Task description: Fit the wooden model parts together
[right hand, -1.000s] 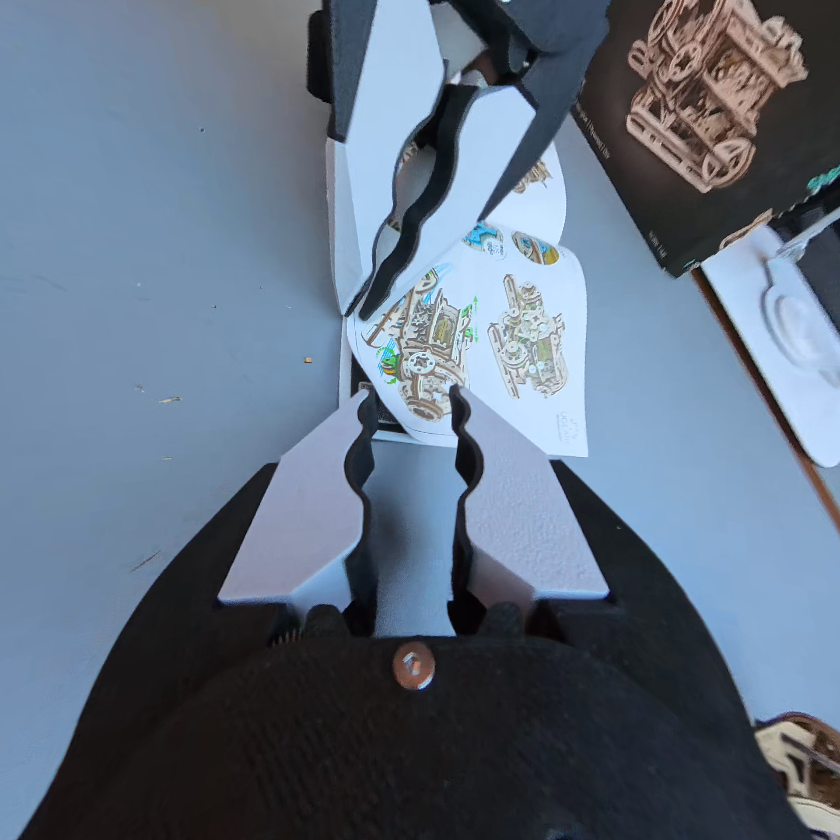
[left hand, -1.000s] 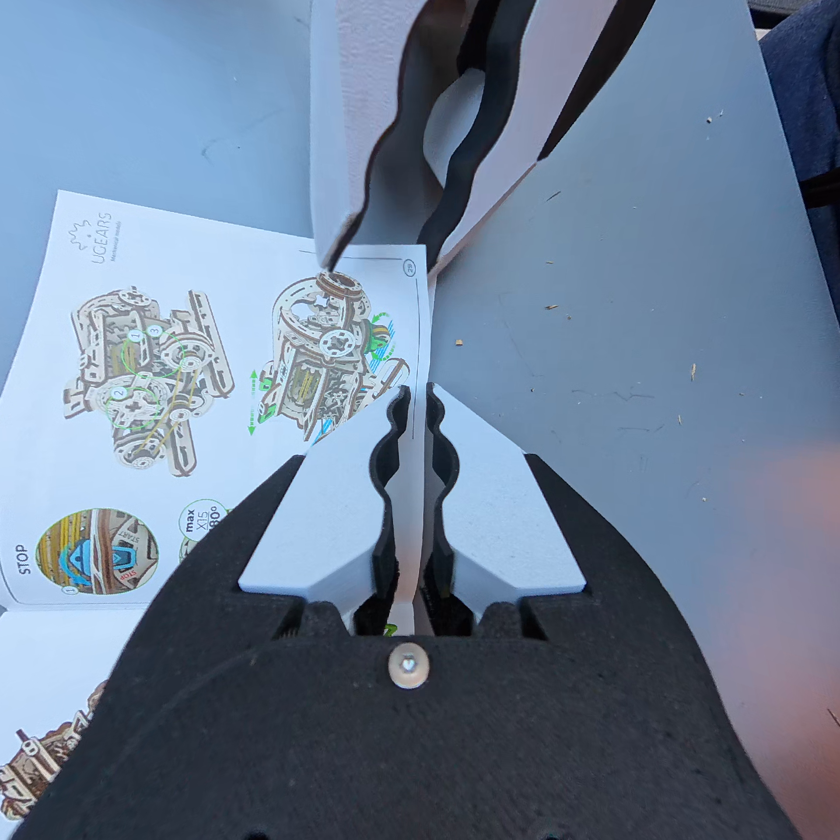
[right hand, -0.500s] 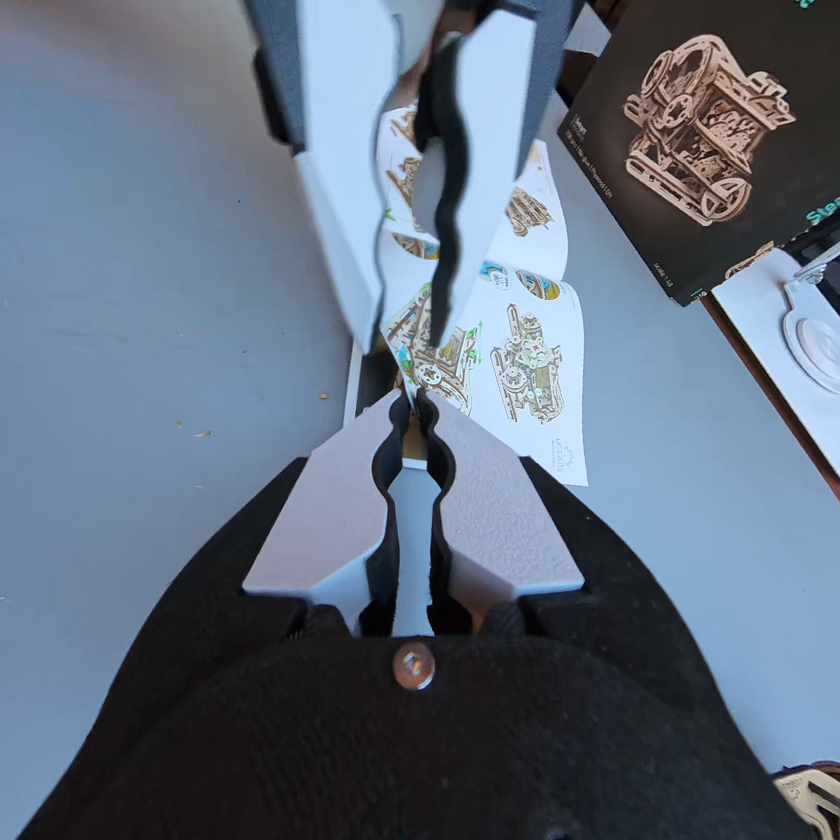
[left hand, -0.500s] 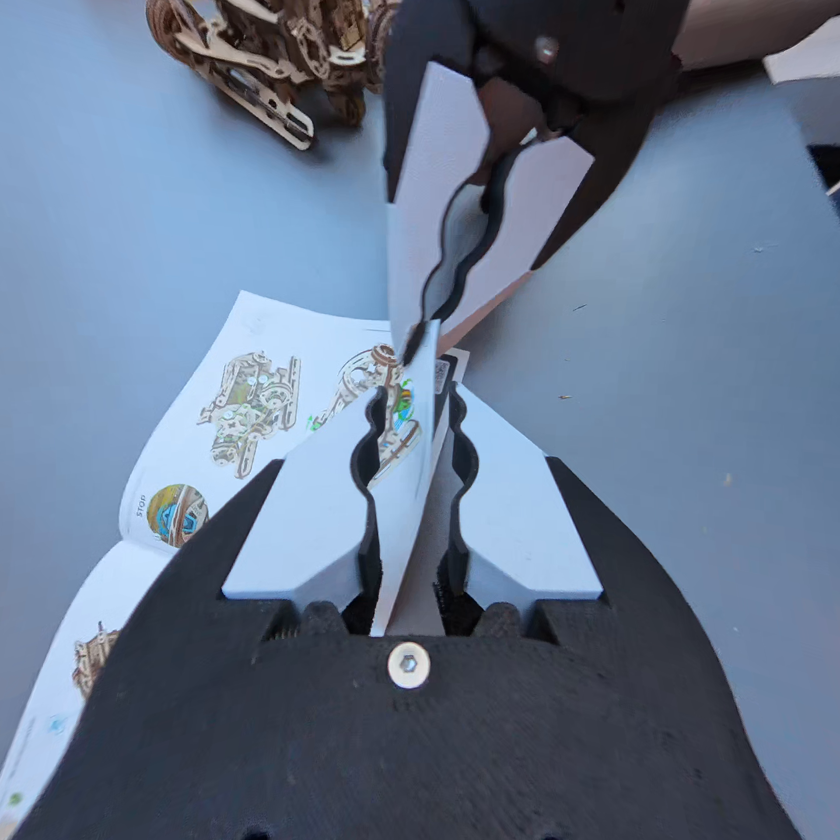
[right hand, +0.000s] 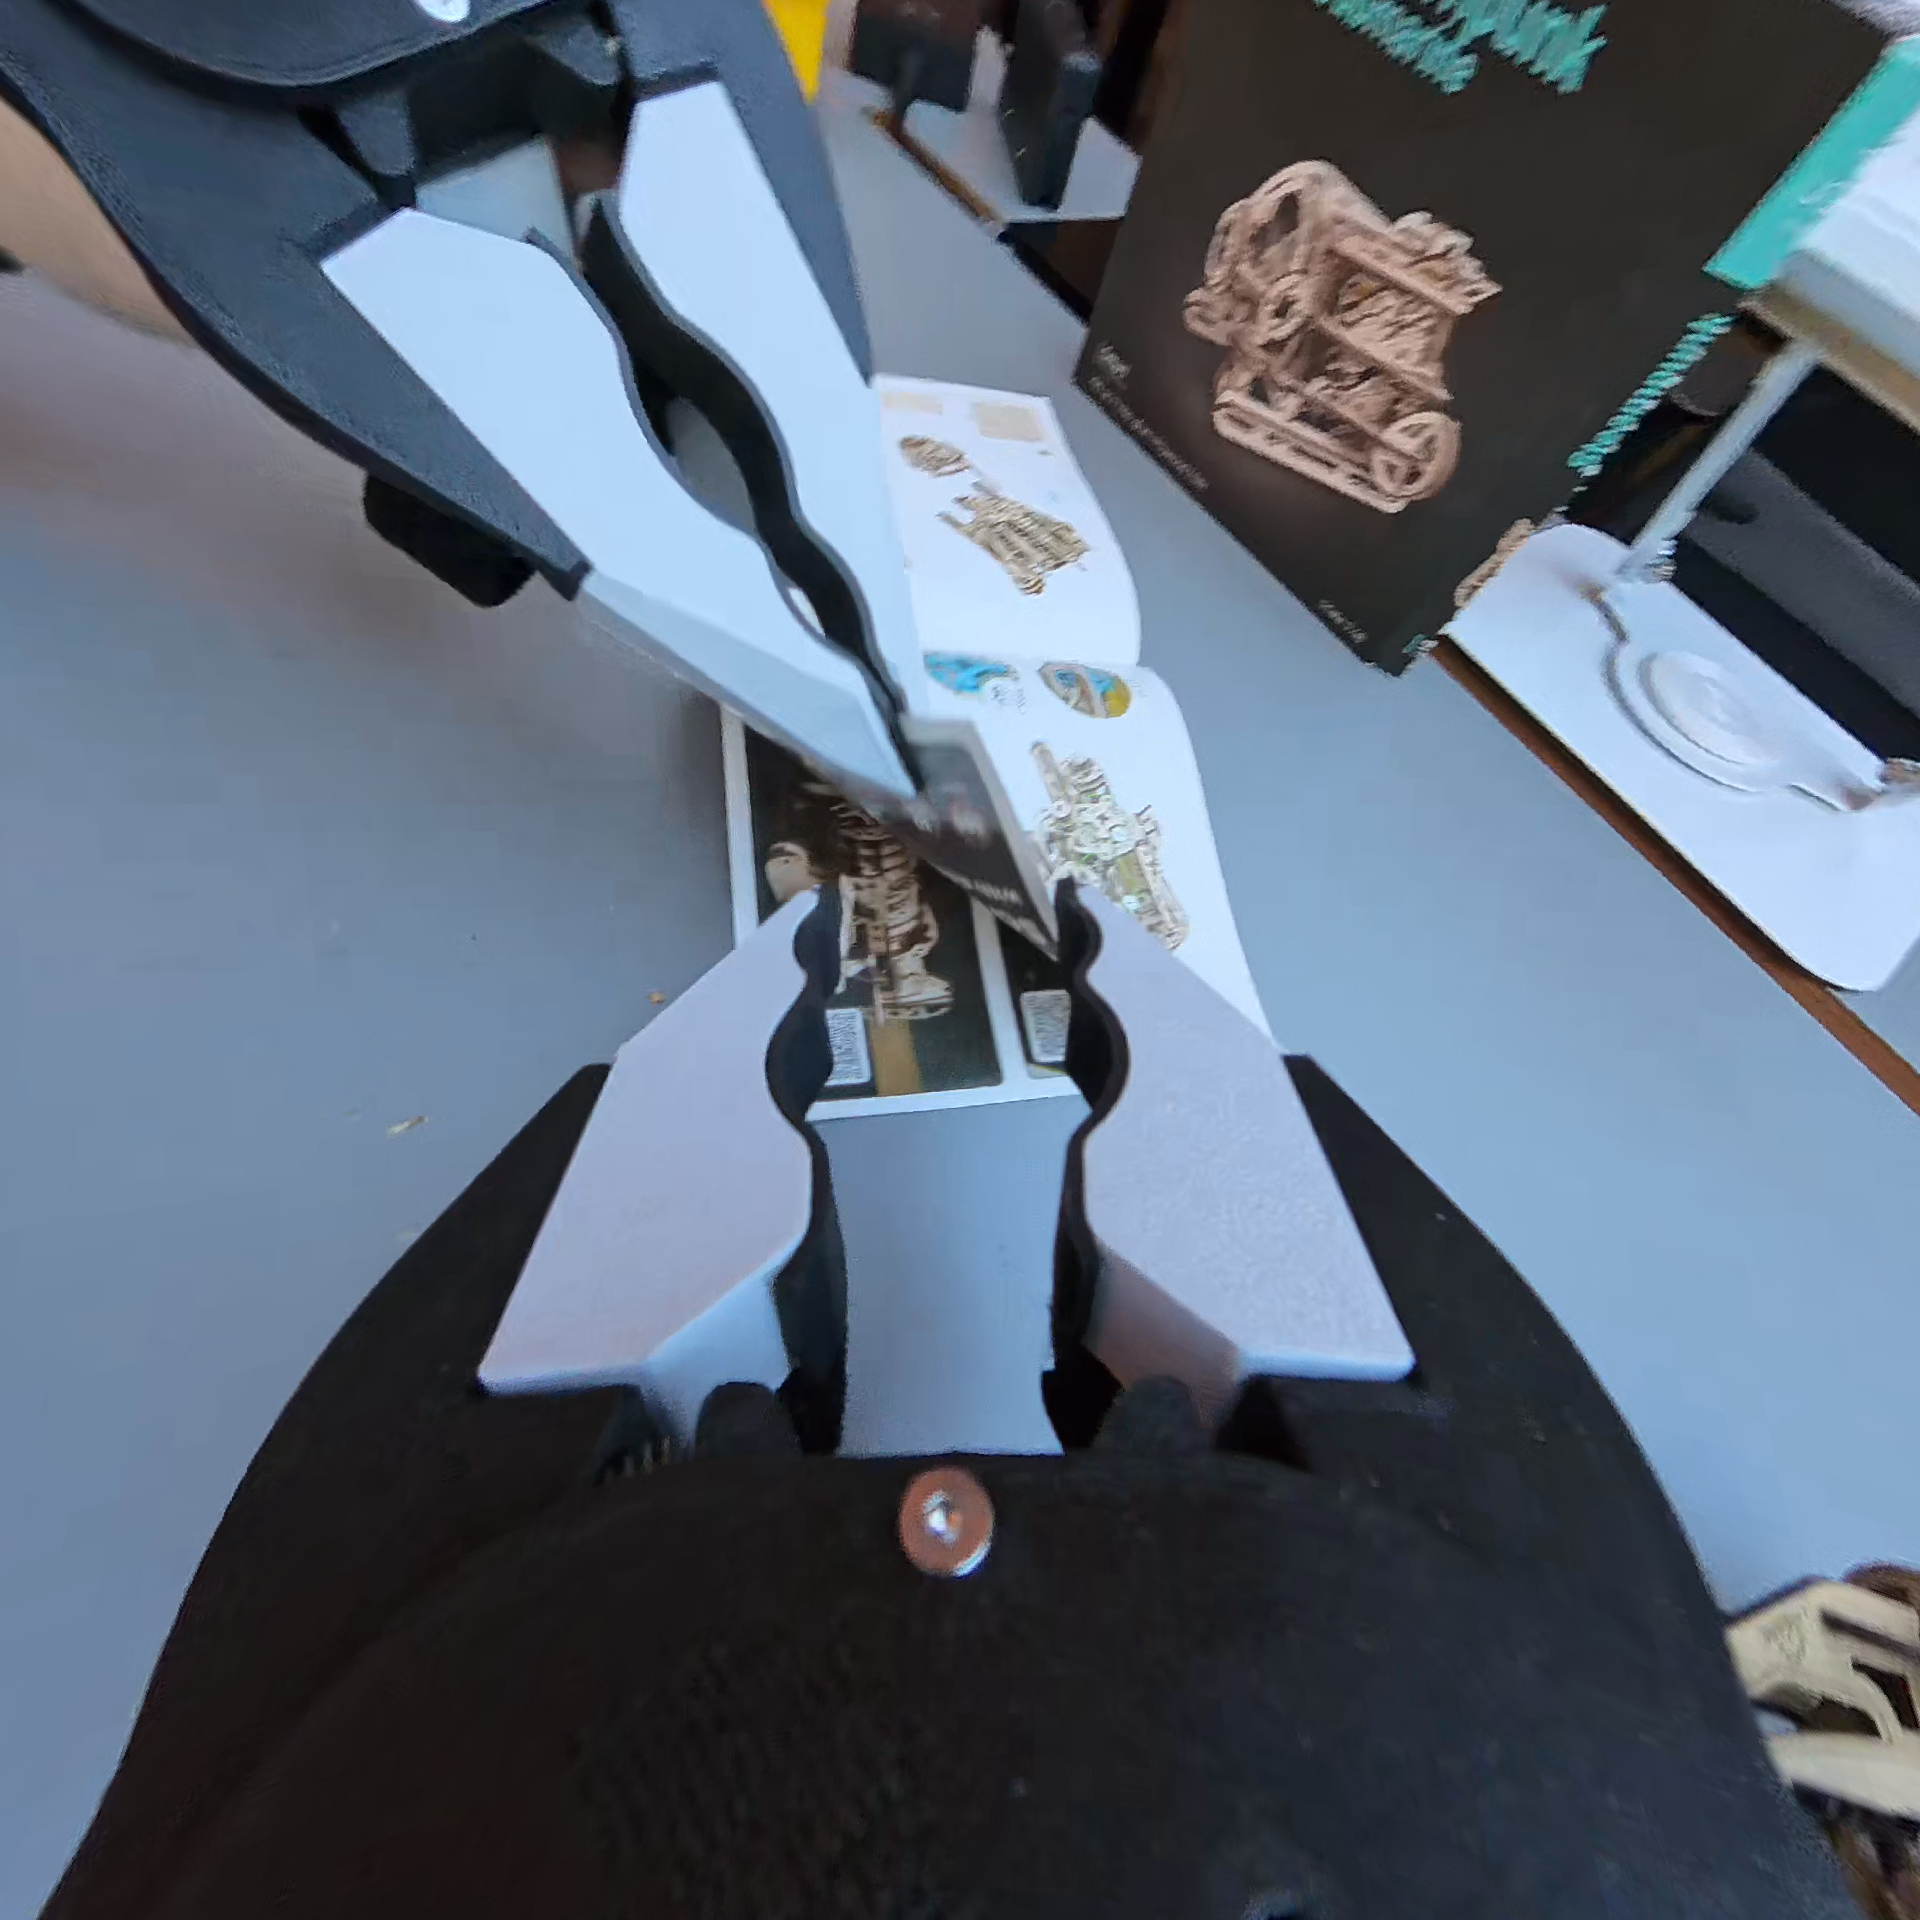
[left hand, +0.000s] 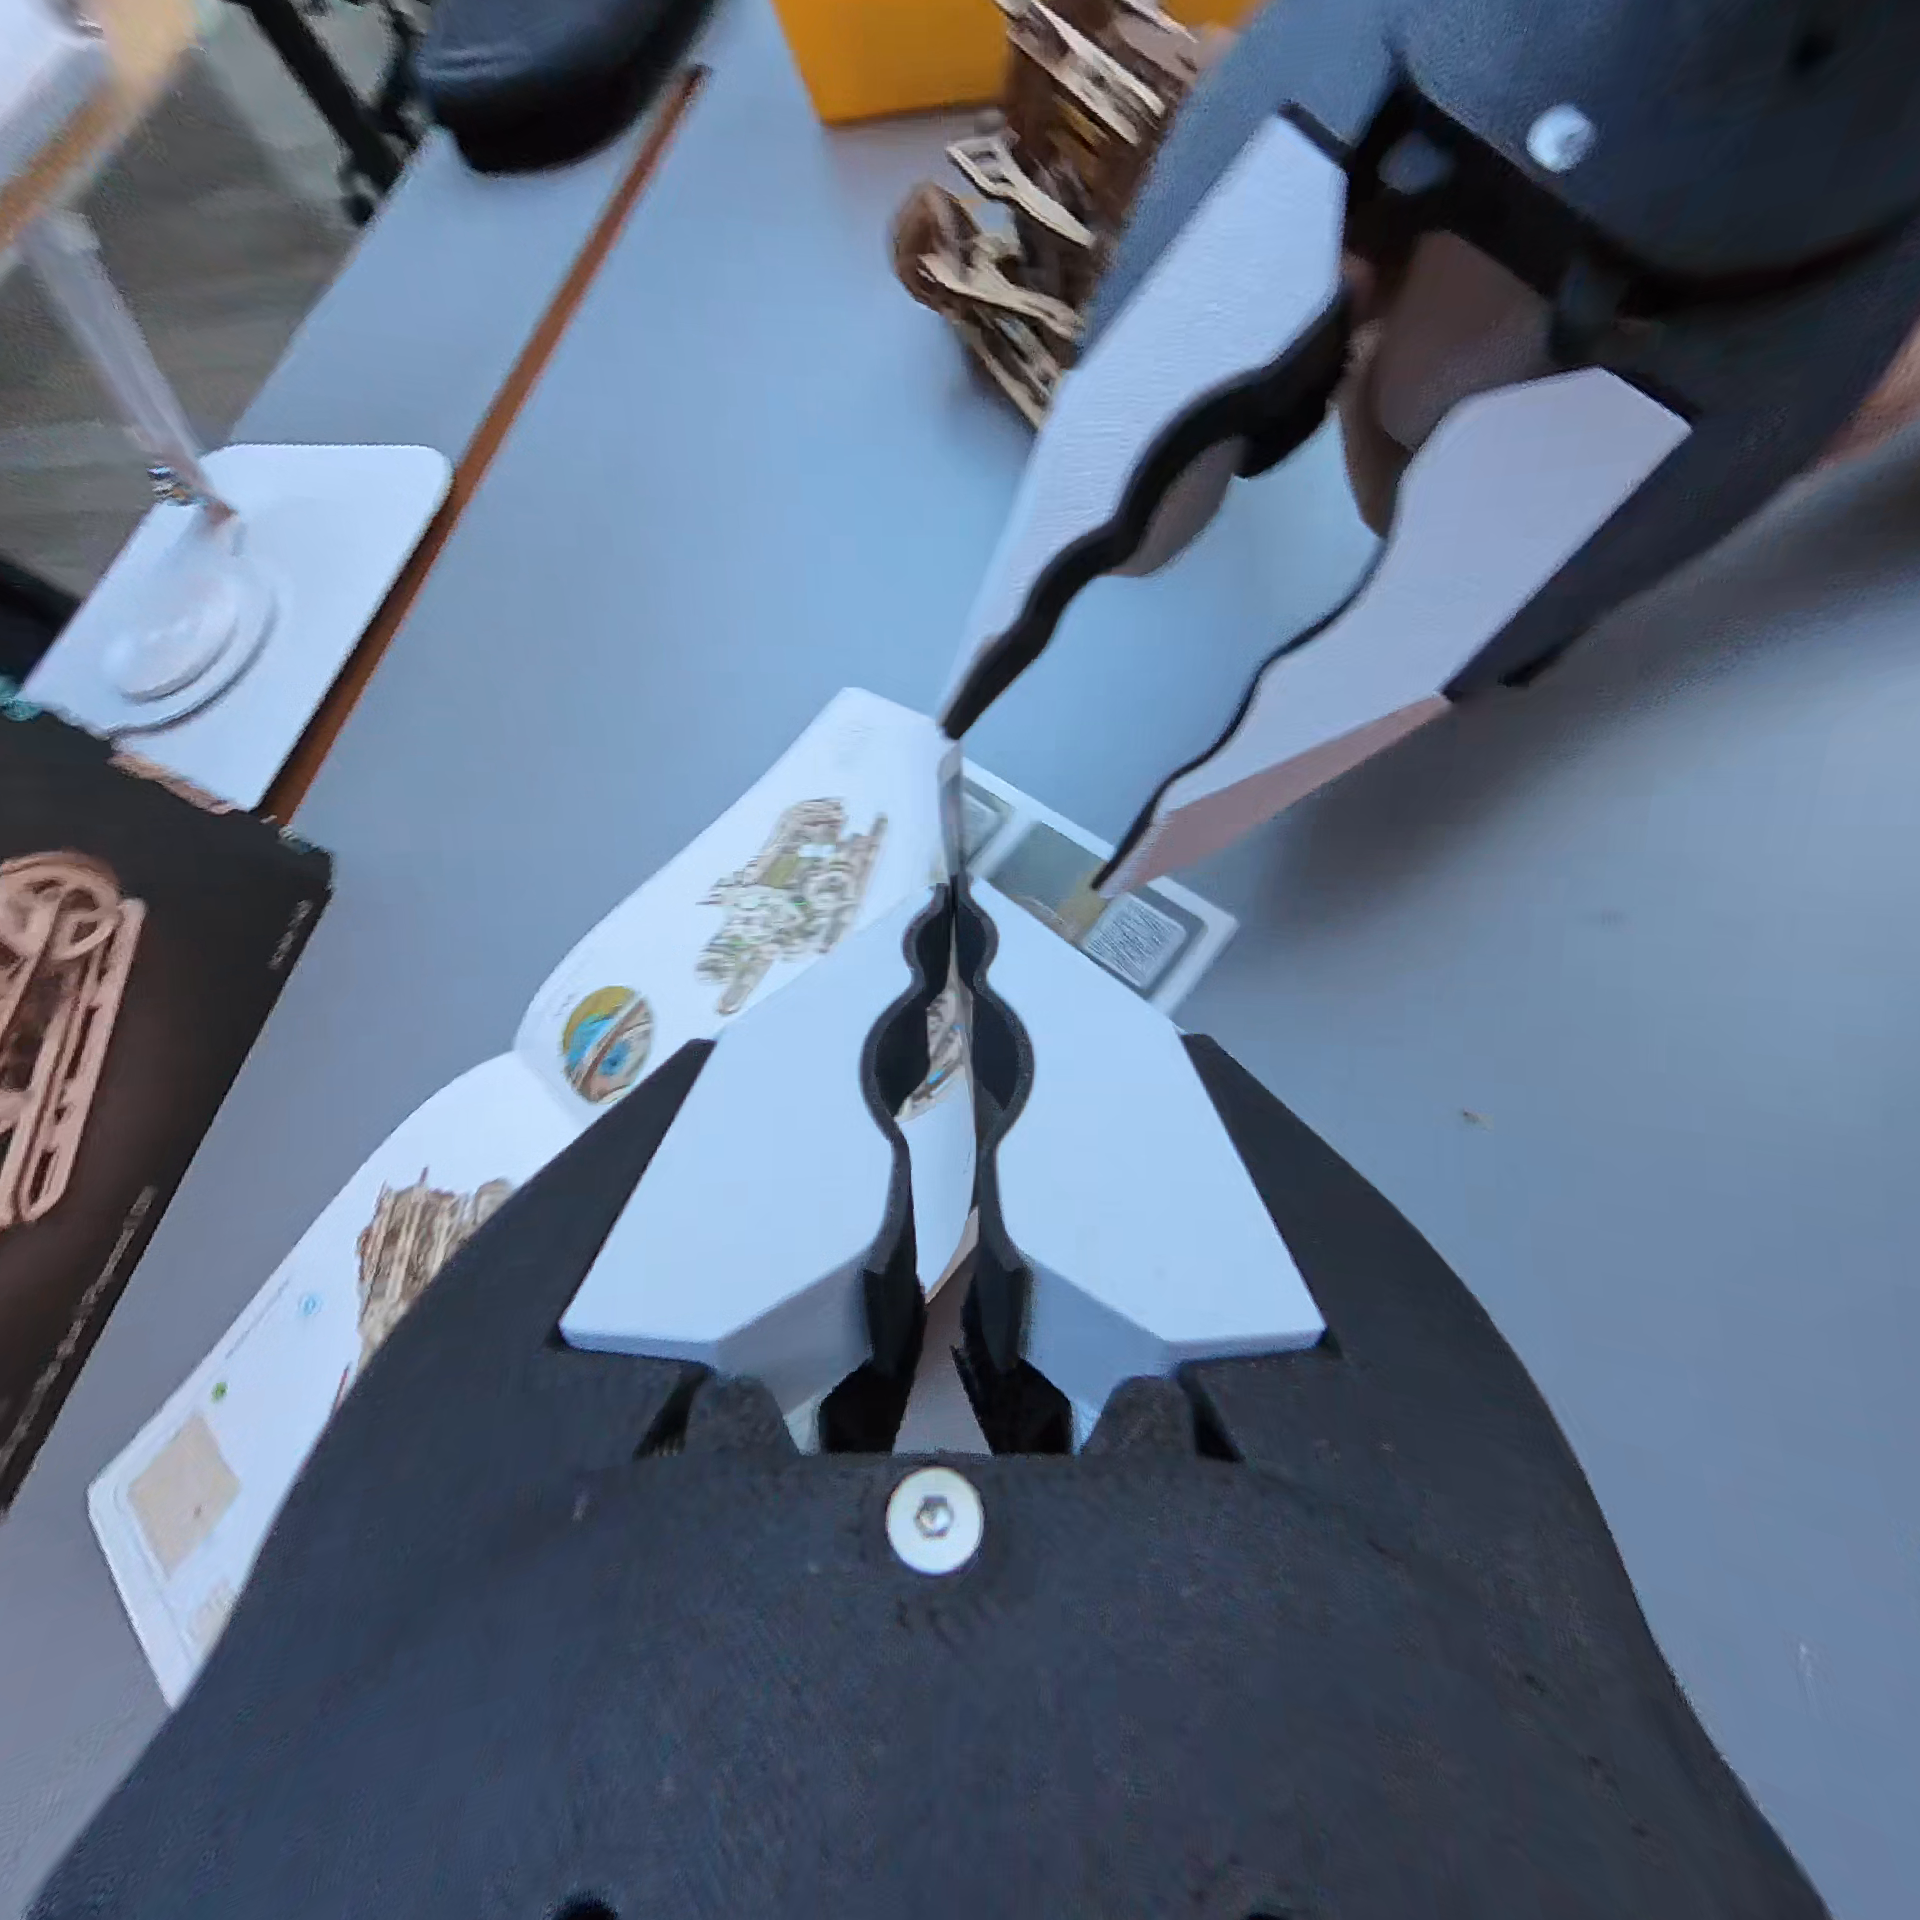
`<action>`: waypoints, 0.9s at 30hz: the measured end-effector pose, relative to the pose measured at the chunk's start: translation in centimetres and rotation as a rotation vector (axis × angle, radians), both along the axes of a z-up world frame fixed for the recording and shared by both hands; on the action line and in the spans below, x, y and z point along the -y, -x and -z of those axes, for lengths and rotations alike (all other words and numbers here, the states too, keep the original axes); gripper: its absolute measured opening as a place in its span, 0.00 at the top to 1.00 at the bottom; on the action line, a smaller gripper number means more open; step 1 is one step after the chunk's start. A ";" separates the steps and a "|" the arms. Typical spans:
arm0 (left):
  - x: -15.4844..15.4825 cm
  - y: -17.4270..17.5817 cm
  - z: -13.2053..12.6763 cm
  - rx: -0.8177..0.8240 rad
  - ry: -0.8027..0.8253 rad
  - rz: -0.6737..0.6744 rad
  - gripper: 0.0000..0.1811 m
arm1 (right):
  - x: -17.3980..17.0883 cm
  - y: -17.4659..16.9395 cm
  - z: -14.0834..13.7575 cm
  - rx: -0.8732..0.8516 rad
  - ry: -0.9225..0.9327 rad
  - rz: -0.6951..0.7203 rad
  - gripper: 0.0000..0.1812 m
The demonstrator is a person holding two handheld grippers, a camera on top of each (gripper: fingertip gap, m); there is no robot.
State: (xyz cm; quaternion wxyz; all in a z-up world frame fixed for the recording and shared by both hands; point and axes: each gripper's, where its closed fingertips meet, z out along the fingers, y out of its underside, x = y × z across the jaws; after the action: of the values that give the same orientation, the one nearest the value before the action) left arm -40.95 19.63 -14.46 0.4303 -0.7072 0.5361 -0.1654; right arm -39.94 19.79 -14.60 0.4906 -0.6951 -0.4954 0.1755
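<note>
An instruction booklet (left hand: 665,966) lies open on the grey table (left hand: 1558,1039). My left gripper (left hand: 952,906) is shut on one of its pages, which stands edge-on between the fingers and lifts off the booklet. My right gripper (left hand: 1039,800) faces it from the upper right, open and empty, one fingertip close to the page's top edge. In the right wrist view my right gripper (right hand: 945,914) hangs open over the booklet (right hand: 1101,831), and the left gripper (right hand: 902,764) pinches the lifted dark page (right hand: 971,831). A wooden model (left hand: 1023,218) stands behind the right gripper.
A black box (right hand: 1330,364) with a model picture stands beside the booklet and also shows in the left wrist view (left hand: 104,987). A white stand base (right hand: 1714,748) sits past the table's brown edge. Wooden parts (right hand: 1829,1704) lie at lower right. A yellow box (left hand: 894,52) stands far back.
My left gripper has shut on the page and raised it. My right gripper has opened from nearly shut. Both views have tilted up to show more of the table's far side.
</note>
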 end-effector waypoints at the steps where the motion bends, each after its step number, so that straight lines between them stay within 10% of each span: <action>1: -0.5 0.5 -0.8 0.049 -0.002 -0.053 1.00 | -0.2 -0.3 -0.4 -0.030 -0.011 0.033 0.75; 14: -4.1 14.1 -6.3 0.506 -0.099 -0.670 1.00 | -1.2 2.8 -5.8 -0.459 -0.027 0.185 0.37; 27: -3.4 17.0 -4.0 0.564 -0.070 -0.776 1.00 | -0.7 3.9 -3.8 -0.470 0.139 0.249 0.35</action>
State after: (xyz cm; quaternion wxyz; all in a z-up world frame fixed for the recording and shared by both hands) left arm -57.98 23.00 -10.41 0.6125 -0.7676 0.1003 -0.1601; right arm -43.87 20.49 -10.84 0.5607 -0.7229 -0.2657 0.3040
